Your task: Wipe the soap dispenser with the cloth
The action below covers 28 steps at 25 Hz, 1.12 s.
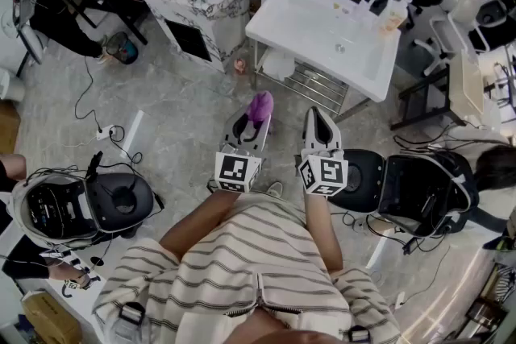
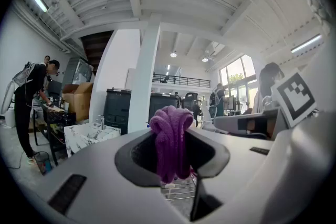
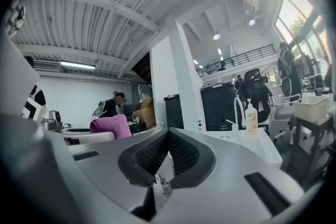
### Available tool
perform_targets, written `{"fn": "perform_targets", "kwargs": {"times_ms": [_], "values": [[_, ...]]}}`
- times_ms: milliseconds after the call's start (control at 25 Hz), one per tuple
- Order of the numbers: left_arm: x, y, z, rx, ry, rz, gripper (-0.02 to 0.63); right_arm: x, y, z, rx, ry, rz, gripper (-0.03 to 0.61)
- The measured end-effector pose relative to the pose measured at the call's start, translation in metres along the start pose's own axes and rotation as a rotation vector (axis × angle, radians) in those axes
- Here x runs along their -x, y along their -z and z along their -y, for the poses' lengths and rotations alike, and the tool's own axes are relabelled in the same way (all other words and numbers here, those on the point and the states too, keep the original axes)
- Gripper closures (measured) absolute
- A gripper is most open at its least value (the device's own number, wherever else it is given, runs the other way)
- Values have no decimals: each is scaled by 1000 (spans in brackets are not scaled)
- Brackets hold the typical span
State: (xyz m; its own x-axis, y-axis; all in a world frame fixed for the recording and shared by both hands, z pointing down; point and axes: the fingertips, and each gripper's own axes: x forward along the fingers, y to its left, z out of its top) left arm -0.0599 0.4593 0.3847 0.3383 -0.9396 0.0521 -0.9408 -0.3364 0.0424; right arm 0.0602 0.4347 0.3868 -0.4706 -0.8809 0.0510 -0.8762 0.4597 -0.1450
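Your left claw (image 1: 251,128) is clamped on a bunched purple cloth (image 1: 260,105) that sticks out past its tips. Your right claw (image 1: 319,123), just beside it, is closed with nothing between its jaws. Beyond both stands the white table (image 1: 300,12). The soap dispenser (image 1: 392,15) sits at its far right corner, well apart from the cloth.
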Motion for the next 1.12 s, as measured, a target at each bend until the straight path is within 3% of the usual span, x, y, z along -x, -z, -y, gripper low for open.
{"fn": "perform_targets", "kwargs": {"times_ms": [120,360,1120], "values": [[-20,2,10,0,-8,6,497,-6,0,21,-2,-9,4,569],[-10,-8,28,-12,-7,3,497,11,-13,25,-8,-12,13,569],[-18,7,64,-40,-119,-36,497,24,-3,56,-49,-115,-4,569]]}}
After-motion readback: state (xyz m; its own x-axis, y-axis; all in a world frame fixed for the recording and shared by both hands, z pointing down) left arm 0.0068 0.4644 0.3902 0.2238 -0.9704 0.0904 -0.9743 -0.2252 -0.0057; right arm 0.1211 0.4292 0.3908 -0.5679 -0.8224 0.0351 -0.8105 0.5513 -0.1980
